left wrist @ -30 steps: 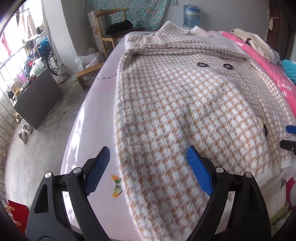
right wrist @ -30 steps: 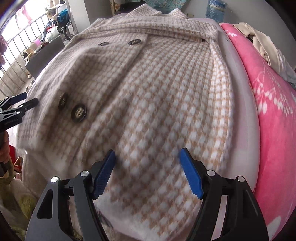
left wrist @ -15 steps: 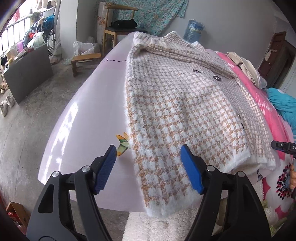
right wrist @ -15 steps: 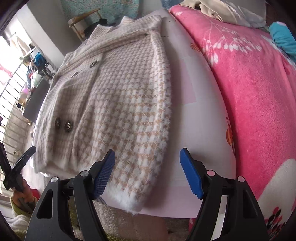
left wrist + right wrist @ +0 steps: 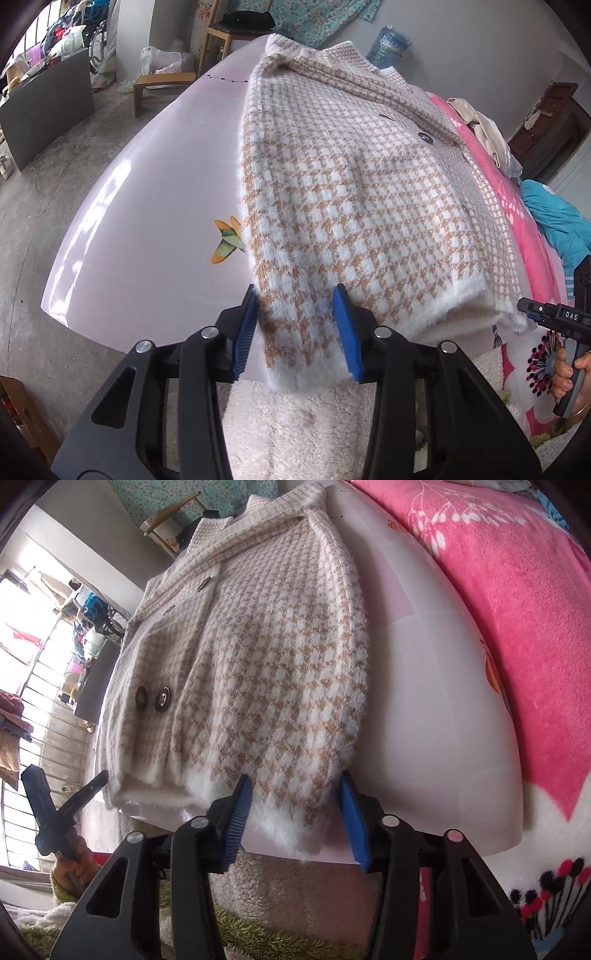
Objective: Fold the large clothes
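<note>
While both tongs close on sleeve cuffs, let pads bite fully before lifting. Coat (image 5: 354, 192) lies centre frame on pale table (image 5: 147, 221). Left gripper (image 5: 297, 328) and right gripper (image 5: 295, 812) each straddle cuff, narrowing, not yet pinching. Grip deep; fuzzy knit likely slips.

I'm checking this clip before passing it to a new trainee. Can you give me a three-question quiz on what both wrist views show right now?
1. True or false: the checked coat lies on a green sheet.
2. What part of the coat sits between the pads of each hand-held gripper? A) the collar B) a sleeve cuff C) a button
3. What is printed on the pale sheet just beside the coat's sleeve in the left wrist view?

Key
1. False: the sheet is pale lilac.
2. B: the left hand-held gripper and the right hand-held gripper are each closing around a cuff at the sheet's near edge.
3. A butterfly.
</note>
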### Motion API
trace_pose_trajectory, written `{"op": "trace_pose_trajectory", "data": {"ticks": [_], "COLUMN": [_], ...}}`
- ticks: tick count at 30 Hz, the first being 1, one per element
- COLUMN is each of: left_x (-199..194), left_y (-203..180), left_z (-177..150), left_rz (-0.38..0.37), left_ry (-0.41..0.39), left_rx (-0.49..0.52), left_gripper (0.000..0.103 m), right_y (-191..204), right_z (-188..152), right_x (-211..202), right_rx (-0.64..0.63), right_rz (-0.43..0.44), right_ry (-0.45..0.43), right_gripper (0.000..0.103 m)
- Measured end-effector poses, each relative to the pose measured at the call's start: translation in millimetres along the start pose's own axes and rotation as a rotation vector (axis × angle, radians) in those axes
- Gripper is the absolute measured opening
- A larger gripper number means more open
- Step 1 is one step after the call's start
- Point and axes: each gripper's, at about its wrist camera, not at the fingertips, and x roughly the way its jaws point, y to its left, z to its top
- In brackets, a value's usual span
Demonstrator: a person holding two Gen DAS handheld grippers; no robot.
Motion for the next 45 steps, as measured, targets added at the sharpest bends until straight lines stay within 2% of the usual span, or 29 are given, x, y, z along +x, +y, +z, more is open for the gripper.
{"op": "trace_pose_trajectory", "data": {"ticks": [1,4,9,15,21,29,34,35,37,38,39,41,42,43,45], "left_x": [-1,-5,-10,-45,-60,-37,4,14,30,38,46,54,54,52,46], "left_y": [-1,-2,-7,-18,-24,-31,-29,-29,-25,-22,-17,-7,-4,-4,-4], "left_z": [1,-1,2,24,71,143,194,203,218,224,230,238,240,239,238], "left_rz": [0.008,0.014,0.009,-0.012,-0.025,-0.006,-0.012,-0.018,-0.041,-0.062,-0.086,-0.106,-0.105,-0.107,-0.113], "left_ry": [-0.005,-0.013,-0.018,-0.125,-0.228,-0.293,-0.265,-0.253,-0.234,-0.219,-0.201,-0.195,-0.206,-0.218,-0.244], "left_rx": [0.008,0.023,0.040,0.080,0.080,0.098,0.061,0.055,0.027,0.005,-0.020,-0.069,-0.077,-0.075,-0.065], "left_gripper": [0.030,0.020,0.010,0.007,0.007,0.007,0.008,0.011,0.013,0.021,0.026,0.053,0.054,0.055,0.055], "right_y": [0,-2,-2,8,25,32,28,27,23,19,15,6,1,-3,-5], "right_z": [0,-5,-7,15,55,123,175,184,202,210,217,229,232,233,232], "right_x": [-1,-3,-8,-47,-70,-71,-42,-35,-18,-9,-1,14,18,18,13], "right_rx": [-0.004,-0.011,-0.029,-0.049,-0.109,-0.118,-0.080,-0.073,-0.052,-0.042,-0.025,0.013,0.036,0.055,0.052], "right_rz": [-0.004,-0.010,0.001,0.068,0.087,0.100,0.112,0.107,0.103,0.107,0.120,0.140,0.124,0.097,0.093], "right_ry": [0.002,0.017,0.005,-0.124,-0.247,-0.362,-0.377,-0.376,-0.365,-0.355,-0.344,-0.316,-0.317,-0.336,-0.383], "right_gripper": [0.032,0.021,0.010,0.009,0.009,0.009,0.009,0.009,0.010,0.010,0.015,0.024,0.044,0.055,0.055]}}
